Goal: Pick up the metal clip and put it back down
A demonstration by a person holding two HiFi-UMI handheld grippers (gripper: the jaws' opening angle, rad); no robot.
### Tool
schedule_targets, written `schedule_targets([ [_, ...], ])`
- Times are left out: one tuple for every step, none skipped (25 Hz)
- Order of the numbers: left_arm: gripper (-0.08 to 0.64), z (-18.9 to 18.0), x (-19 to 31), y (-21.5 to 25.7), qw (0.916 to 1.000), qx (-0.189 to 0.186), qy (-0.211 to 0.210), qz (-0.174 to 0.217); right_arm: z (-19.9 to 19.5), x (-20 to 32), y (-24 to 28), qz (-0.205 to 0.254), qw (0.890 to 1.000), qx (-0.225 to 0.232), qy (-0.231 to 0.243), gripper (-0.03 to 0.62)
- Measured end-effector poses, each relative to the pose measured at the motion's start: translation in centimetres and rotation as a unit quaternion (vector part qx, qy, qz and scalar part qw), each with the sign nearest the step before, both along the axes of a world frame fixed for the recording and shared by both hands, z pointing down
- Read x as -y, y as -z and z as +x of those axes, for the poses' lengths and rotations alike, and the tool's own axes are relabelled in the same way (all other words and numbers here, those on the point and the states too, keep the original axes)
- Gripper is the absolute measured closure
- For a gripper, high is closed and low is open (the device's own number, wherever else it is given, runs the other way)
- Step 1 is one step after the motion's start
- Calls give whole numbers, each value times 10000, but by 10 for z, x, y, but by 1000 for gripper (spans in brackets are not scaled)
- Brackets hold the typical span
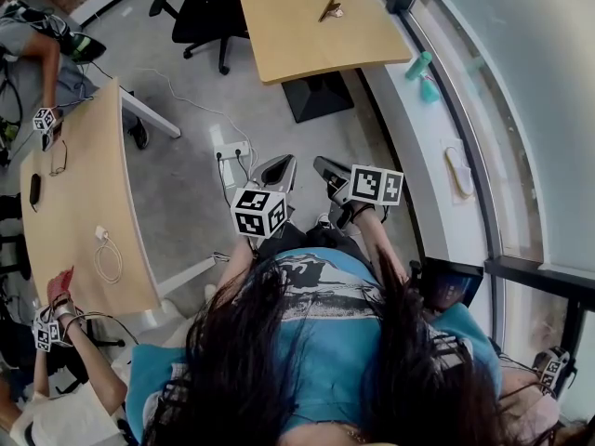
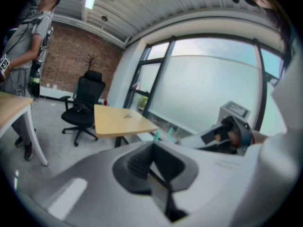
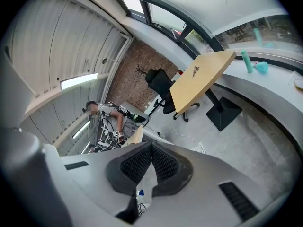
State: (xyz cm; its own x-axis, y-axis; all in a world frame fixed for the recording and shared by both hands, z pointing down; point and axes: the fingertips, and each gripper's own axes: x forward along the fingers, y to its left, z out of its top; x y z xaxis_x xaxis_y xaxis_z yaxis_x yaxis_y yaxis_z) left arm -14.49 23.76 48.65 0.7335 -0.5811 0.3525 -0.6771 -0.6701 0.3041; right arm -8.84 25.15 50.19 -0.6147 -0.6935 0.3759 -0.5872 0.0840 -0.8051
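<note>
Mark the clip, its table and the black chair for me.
clip point(image 1: 331, 10), head view, its middle.
table point(image 1: 311, 45), head view, bare top.
chair point(image 1: 208, 13), head view, seat.

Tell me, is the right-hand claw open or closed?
Shut and empty: the right gripper shows, in its own view, ribbed pads meeting at their tips, with nothing between them.

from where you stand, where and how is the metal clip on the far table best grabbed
Probably across the long dark arm of the metal clip, from straight above: it lies flat on the wooden table, nothing beside it. Finer shape is too small to tell.
</note>
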Motion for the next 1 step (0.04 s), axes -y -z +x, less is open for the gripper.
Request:
schedule_targets([
  [557,0,0,0,10000,3,2,-2,0,0,0,-1,10000,-1,0,578],
])
